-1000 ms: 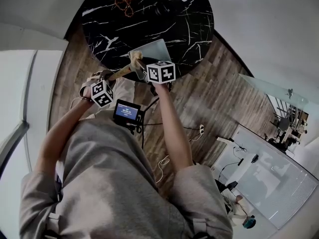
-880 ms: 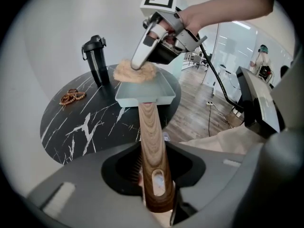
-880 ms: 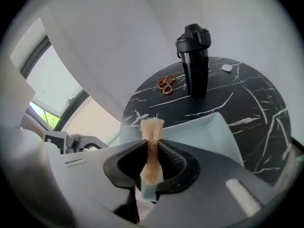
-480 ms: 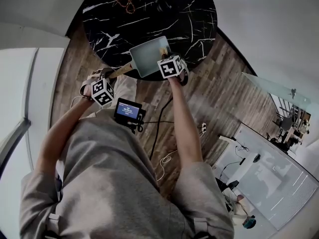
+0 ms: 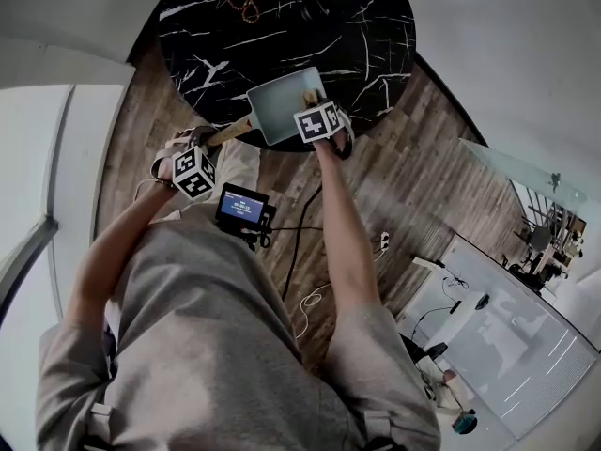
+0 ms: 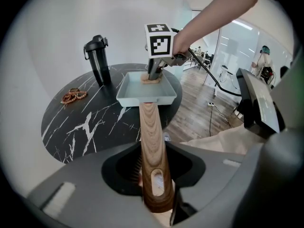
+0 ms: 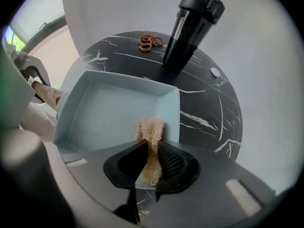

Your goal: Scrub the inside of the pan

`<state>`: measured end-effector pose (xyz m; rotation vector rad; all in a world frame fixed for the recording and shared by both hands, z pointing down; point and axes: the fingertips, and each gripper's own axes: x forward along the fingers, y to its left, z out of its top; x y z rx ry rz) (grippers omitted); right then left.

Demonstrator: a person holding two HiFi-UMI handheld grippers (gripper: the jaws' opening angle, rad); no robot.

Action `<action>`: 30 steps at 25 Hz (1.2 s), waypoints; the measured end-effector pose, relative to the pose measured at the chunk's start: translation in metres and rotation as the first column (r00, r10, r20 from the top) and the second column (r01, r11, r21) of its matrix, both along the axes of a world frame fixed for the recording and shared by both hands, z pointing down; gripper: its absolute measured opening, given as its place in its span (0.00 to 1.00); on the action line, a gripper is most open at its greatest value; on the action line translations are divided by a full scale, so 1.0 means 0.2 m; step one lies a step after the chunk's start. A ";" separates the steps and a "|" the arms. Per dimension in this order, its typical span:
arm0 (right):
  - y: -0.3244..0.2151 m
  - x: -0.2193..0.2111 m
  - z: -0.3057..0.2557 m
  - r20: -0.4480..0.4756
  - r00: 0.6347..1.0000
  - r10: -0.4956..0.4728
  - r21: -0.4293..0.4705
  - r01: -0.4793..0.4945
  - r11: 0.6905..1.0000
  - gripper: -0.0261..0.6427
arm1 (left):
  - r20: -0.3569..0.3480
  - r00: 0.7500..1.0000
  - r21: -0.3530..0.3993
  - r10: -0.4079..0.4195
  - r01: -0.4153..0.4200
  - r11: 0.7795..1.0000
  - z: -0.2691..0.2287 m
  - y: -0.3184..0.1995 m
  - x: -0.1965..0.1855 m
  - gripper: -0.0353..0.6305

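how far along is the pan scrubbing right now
Set up: the left claw grips the wooden handle, the right claw is shut on the scrubber. In hand: the scrubber is down inside the pale pan, near one wall. Left: covering the rest of the floor; nothing shows how much is scrubbed.

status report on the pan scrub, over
Left hand-held gripper shut on pan handle. Right hand-held gripper shut on scrubber, inside pan. Bottle, beads stand clear.
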<state>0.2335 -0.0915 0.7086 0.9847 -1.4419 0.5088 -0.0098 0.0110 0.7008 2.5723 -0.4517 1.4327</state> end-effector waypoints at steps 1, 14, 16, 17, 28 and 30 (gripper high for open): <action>0.01 0.00 0.01 0.004 1.000 0.009 -0.005 -0.009 1.000 0.16 | 0.000 1.000 -0.001 0.000 0.000 1.000 0.00 0.00 0.00 0.24; 0.12 -0.23 0.03 0.100 0.994 -0.035 -0.102 0.046 0.994 0.16 | -0.014 0.999 -0.024 -0.033 0.033 0.999 0.01 0.00 0.00 0.23; 0.14 -0.28 0.03 0.115 0.992 -0.052 -0.127 0.067 0.990 0.16 | -0.016 0.999 -0.038 -0.044 0.044 0.998 0.01 0.00 0.00 0.23; 0.15 -0.30 0.03 0.129 0.990 -0.050 -0.142 0.068 0.987 0.16 | -0.017 0.999 -0.046 -0.050 0.049 0.998 0.00 0.00 0.01 0.23; 0.28 -0.57 0.09 0.390 0.905 0.171 -0.324 -0.038 0.945 0.16 | -0.008 0.995 -0.090 -0.101 0.099 0.991 0.02 -0.01 0.00 0.22; 0.28 -0.56 0.09 0.399 0.896 0.193 -0.325 -0.059 0.944 0.16 | -0.004 0.994 -0.092 -0.108 0.107 0.990 0.02 -0.01 -0.01 0.22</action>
